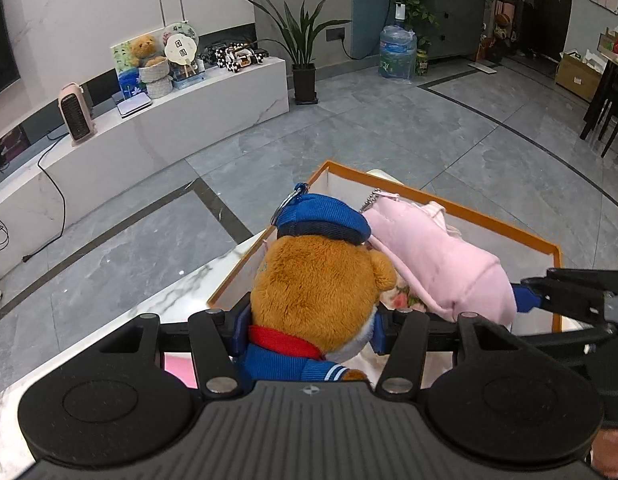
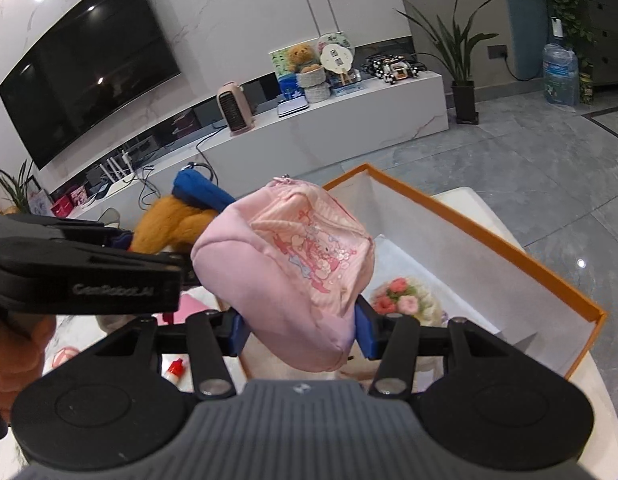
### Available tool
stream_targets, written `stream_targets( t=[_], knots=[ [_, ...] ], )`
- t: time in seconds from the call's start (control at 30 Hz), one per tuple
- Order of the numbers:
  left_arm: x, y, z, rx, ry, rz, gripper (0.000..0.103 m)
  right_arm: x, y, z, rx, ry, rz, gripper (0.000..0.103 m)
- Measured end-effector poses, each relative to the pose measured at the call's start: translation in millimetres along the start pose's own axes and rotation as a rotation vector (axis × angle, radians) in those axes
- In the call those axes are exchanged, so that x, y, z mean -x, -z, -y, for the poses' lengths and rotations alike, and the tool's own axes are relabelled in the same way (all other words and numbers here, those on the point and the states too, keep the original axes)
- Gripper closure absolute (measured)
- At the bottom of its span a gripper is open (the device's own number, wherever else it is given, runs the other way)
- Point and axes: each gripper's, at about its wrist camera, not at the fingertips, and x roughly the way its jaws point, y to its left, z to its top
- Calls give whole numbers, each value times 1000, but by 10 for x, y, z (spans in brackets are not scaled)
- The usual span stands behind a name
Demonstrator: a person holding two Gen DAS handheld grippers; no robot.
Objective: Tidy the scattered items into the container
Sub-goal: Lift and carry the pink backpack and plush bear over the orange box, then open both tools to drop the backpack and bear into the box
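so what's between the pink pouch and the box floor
Open air; the pink pouch hangs above the orange box, with a flower bunch lying below it, seen in the right wrist view.

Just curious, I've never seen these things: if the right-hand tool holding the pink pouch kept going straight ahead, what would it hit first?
Probably the inside of the orange-edged box. The right tool points forward and down over it, gripping the pink pouch; the small flower bunch on the box floor looks nearest, though depth is hard to judge.

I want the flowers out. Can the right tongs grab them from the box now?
Probably not yet: the right tongs are shut on the pink pouch, so nothing else fits, though the flowers lie uncovered in the orange-rimmed box.
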Motion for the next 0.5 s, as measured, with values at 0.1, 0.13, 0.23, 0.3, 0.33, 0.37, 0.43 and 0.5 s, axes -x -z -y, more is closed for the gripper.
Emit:
stream_targets(
  t=[0.1,0.13,0.23,0.3,0.33,0.37,0.43,0.5],
  knots=[
    [-125,-100,65,-1,6,-3,40,-6,-22,103,-21,16,3,49],
    [-163,-128,83,0,8,-4,40,-8,-32,129,-29,24,5,49],
    [-216,-189,123,14,18,-3,40,-19,-69,213,-51,45,12,49],
    [-249,-230,149,23,28,-2,40,-32,-94,274,-74,55,16,49],
    [-272,-247,162,26,34,-3,40,-41,-105,297,-83,59,18,49],
    [-294,-257,172,27,37,-5,40,-53,-115,319,-88,64,18,49],
    [-343,-265,189,26,42,-10,40,-89,-129,362,-97,72,15,49],
    [-393,-270,208,26,47,-16,40,-129,-139,386,-106,80,8,49]
  ],
)
